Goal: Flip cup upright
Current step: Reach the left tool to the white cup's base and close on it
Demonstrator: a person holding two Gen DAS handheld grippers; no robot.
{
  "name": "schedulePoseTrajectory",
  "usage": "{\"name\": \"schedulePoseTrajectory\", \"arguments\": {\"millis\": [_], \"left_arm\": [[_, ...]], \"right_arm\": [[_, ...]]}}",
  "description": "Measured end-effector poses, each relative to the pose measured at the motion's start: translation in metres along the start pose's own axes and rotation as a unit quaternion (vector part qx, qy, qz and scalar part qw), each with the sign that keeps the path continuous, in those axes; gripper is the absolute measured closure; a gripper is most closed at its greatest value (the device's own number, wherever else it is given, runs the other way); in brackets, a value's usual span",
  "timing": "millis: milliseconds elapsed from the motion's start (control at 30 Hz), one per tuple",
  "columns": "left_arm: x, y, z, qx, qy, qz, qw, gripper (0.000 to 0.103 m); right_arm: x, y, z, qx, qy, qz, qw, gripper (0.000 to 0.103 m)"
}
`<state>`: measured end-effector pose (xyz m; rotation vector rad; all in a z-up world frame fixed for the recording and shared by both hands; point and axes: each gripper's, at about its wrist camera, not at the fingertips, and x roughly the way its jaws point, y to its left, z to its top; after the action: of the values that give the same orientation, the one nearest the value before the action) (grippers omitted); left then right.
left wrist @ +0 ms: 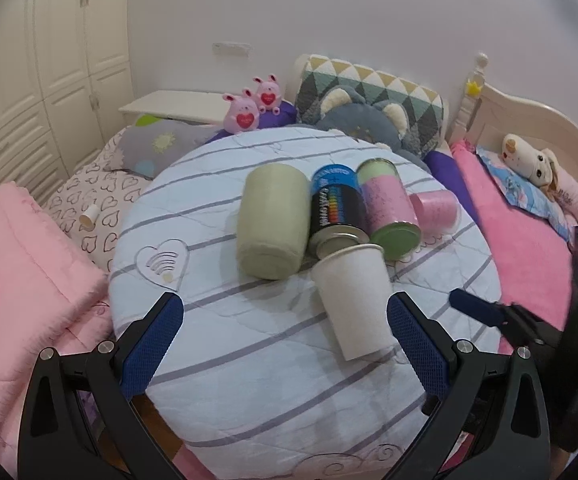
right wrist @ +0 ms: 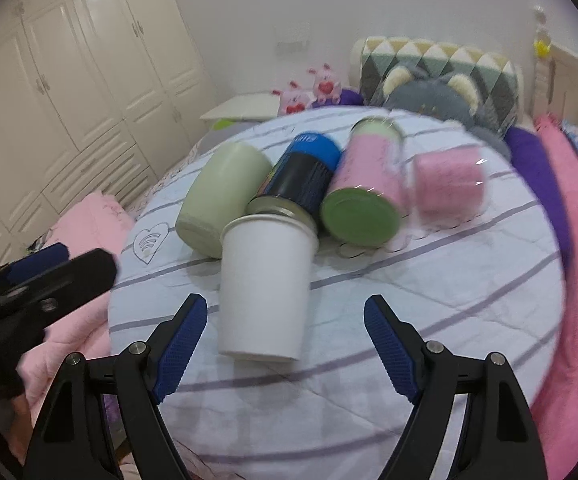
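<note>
A white paper cup lies on its side on the round striped table, its rim towards the cans and its base towards me. It also shows in the right wrist view. My left gripper is open and empty, the cup just left of its right finger. My right gripper is open and empty, its fingers on either side of the cup's base, a little short of it. The right gripper also shows in the left wrist view, and the left gripper in the right wrist view.
Behind the cup lie a pale green cup, a black and blue can, a pink can with a green lid and a small pink cup. Pink bedding, pillows and plush toys surround the table.
</note>
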<state>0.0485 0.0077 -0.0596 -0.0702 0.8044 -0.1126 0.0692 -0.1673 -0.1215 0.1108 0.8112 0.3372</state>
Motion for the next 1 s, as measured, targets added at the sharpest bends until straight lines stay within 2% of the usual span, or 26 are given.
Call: {"name": "schedulePoseTrajectory", "arguments": {"millis": [200,300,533,1000], "left_arm": [[0.009,-0.027,0.001,0.003,0.011,-0.002,0.9999,0.0],[0.021,-0.04,0.002,0.008,0.028,0.0,0.9996,0.0],[0.044,-0.056,-0.002,0.014,0.064,0.001,0.9979,0.0],[0.095,-0.066,0.001,-0.004,0.119,0.014,0.9927,0.0]], "right_arm": [[-0.024,-0.022,-0.006,-0.01,-0.024,-0.039,0.999,0.021],[-0.025,-0.038,-0.006,-0.005,-0.024,-0.055,0.998,0.021],[-0.026,-0.066,-0.012,0.014,-0.026,-0.052,0.998,0.021],[-0.017,-0.084,-0.012,0.013,-0.019,-0.038,0.999,0.021]]}}
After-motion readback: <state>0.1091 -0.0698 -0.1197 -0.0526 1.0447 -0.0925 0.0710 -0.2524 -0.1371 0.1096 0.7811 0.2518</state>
